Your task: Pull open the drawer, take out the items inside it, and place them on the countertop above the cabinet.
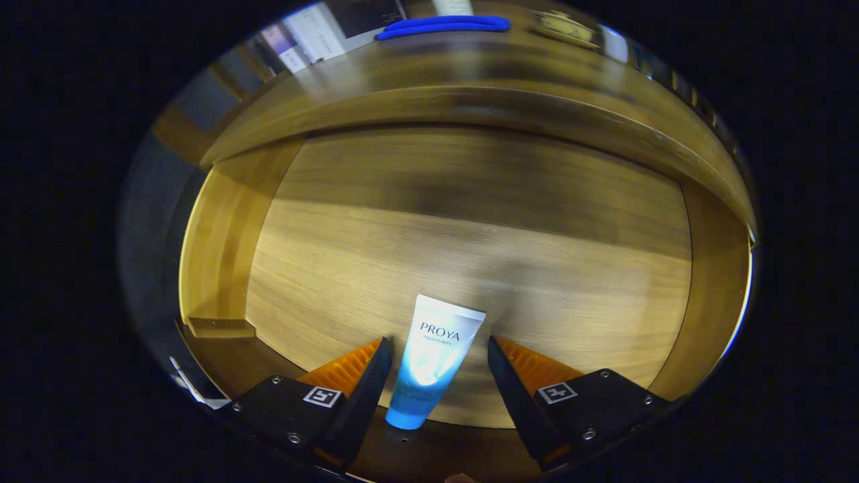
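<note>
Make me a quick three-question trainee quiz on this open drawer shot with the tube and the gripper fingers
1. True or false: the gripper is shut on the tube.
2. Multiple choice. On the countertop beyond the drawer, the blue item lies: A) inside the drawer, B) at the far edge, C) between the fingers.
3. Fill in: the tube lies on the drawer floor with its cap end pointing ____ the gripper.

Key:
1. False. The fingers stand open on either side of the tube, with a gap on each side.
2. B
3. toward
</note>
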Motion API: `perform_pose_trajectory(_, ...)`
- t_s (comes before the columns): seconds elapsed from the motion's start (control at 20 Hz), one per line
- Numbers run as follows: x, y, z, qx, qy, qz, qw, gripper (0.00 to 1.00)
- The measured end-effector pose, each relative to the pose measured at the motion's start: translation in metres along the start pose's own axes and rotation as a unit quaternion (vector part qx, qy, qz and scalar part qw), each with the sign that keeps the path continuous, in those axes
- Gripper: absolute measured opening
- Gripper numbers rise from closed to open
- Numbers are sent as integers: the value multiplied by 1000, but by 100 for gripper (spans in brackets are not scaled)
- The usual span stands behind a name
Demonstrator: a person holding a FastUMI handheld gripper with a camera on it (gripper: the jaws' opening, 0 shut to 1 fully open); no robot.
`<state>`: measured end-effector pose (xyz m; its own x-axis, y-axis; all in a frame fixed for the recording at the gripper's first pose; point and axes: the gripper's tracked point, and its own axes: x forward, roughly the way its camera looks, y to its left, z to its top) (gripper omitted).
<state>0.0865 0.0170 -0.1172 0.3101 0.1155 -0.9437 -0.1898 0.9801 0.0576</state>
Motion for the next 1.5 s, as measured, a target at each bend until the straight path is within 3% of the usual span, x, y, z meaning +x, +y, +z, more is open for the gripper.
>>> perform_pose_trajectory(0.2,2,1,-5,-74,3,-38,997,86)
perform_pose_trajectory(0.3,3,3,-1,-83,-6,-33,996,79)
perform_pose_trajectory(0.35,2,0,-3,-87,-13,-29,996,68)
perform_pose_trajectory(0.55,-2,-1,-2,-86,-47,-1,995,52)
perform_pose_trajectory(0.8,-16,6,11,-65,-97,35,993,51)
perform_pose_trajectory(1.05,-50,14,36,-78,-188,62,977,51)
perform_pose_trajectory(1.5,-127,16,73,-112,-317,59,940,50)
